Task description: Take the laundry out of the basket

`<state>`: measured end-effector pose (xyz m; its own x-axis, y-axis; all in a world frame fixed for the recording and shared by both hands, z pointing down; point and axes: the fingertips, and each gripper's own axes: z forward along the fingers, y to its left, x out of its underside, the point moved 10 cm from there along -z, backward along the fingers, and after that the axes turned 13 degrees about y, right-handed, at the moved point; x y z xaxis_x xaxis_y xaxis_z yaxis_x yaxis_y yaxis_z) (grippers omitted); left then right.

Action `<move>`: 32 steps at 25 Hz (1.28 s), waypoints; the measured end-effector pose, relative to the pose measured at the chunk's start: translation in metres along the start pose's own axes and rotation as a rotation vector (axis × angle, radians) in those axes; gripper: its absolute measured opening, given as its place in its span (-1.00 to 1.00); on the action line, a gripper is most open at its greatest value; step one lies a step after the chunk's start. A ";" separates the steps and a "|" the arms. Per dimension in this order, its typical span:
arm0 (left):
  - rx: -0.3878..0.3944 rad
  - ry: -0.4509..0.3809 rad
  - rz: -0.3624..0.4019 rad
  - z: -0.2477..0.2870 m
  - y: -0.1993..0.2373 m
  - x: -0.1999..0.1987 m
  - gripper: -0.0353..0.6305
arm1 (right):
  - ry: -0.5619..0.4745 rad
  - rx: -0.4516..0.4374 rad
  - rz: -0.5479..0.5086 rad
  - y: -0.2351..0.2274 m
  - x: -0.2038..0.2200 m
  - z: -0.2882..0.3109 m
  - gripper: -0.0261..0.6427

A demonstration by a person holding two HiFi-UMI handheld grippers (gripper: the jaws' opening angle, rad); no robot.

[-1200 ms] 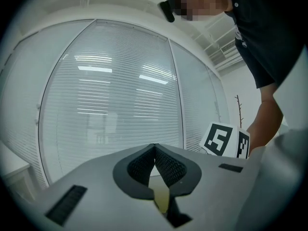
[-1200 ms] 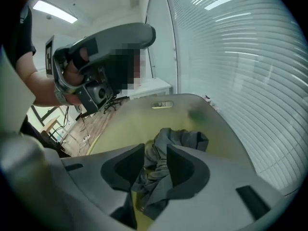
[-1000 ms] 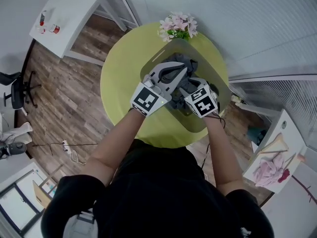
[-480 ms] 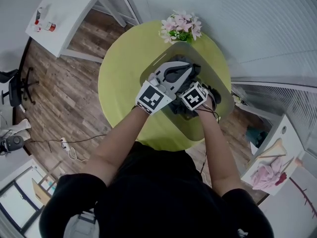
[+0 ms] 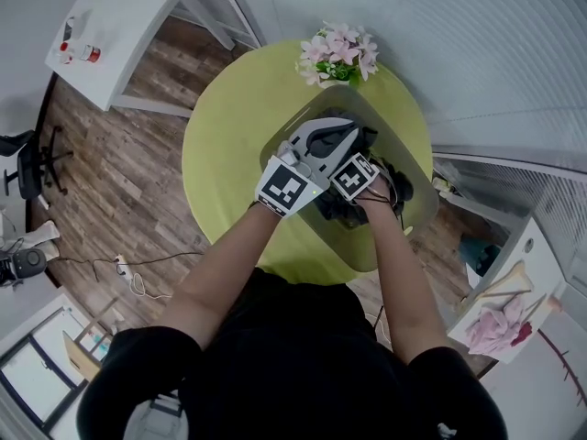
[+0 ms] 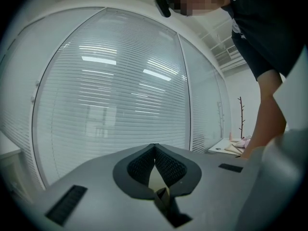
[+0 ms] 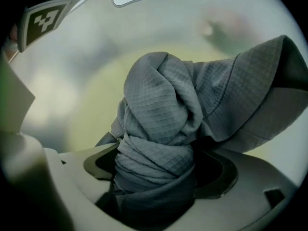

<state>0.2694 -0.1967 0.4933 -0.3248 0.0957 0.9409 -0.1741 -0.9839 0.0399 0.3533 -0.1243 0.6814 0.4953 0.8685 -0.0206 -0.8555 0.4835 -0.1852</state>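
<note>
The laundry (image 7: pixel 159 124), a bunched gray waffle-weave cloth, stands between the jaws of the right gripper (image 7: pixel 156 179), which are opening. Dark gaps show on either side of the bunch, so the pads do not press it. The cloth lies inside the basket (image 5: pixel 415 204), a pale gray tub on the round green table (image 5: pixel 225 126). The left gripper (image 6: pixel 155 150) has its jaws together with nothing between them. It hangs over the basket just beside the right one and faces a wall of blinds (image 6: pixel 110 95). Pink flowers (image 5: pixel 337 49) stand on the table at the basket's far edge.
</note>
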 end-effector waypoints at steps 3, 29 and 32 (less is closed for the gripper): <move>-0.012 0.002 -0.021 0.000 0.002 0.004 -0.86 | 0.022 -0.013 0.001 0.000 -0.004 0.009 0.40; -0.120 -0.021 -0.005 -0.021 -0.005 -0.023 -0.86 | -0.037 -0.033 -0.038 0.011 0.004 -0.043 0.20; -0.136 -0.014 -0.005 -0.031 -0.011 -0.033 -0.86 | -0.060 -0.012 -0.057 0.017 0.009 -0.070 0.20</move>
<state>0.2531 -0.1845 0.4519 -0.3106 0.0977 0.9455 -0.3008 -0.9537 -0.0003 0.3536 -0.1158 0.6096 0.5333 0.8445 0.0490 -0.8239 0.5317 -0.1960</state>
